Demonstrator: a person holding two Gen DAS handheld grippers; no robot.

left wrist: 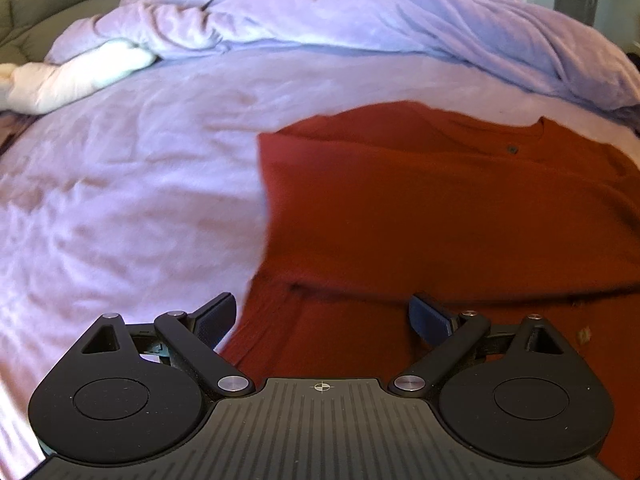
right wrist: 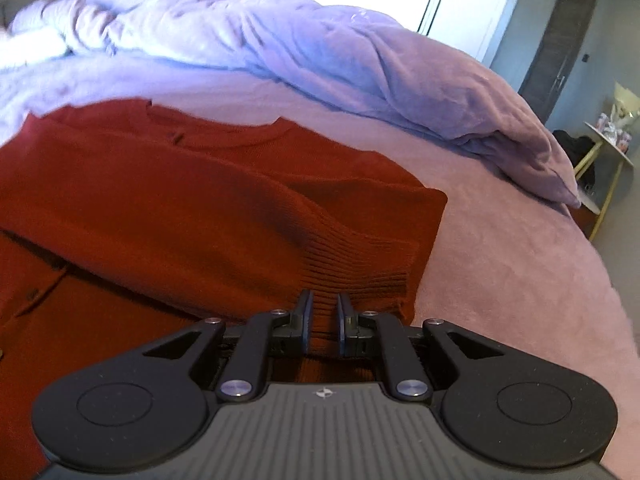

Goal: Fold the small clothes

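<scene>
Right wrist view: our right gripper (right wrist: 323, 312) pinches the red cardigan's (right wrist: 200, 200) ribbed sleeve cuff (right wrist: 360, 268); our left gripper (left wrist: 322, 316) gapes wide over it, on the lilac bedsheet (left wrist: 120, 200).

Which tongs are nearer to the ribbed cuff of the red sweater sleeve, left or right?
Right. The right tongs are nearly closed around the ribbed cuff. The left tongs are open above the red sweater body, near its left edge, holding nothing.

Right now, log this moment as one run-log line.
stage: folding | item: red cardigan on bed sheet | left gripper: open, empty, over cardigan | right gripper: shut on ribbed cuff
</scene>
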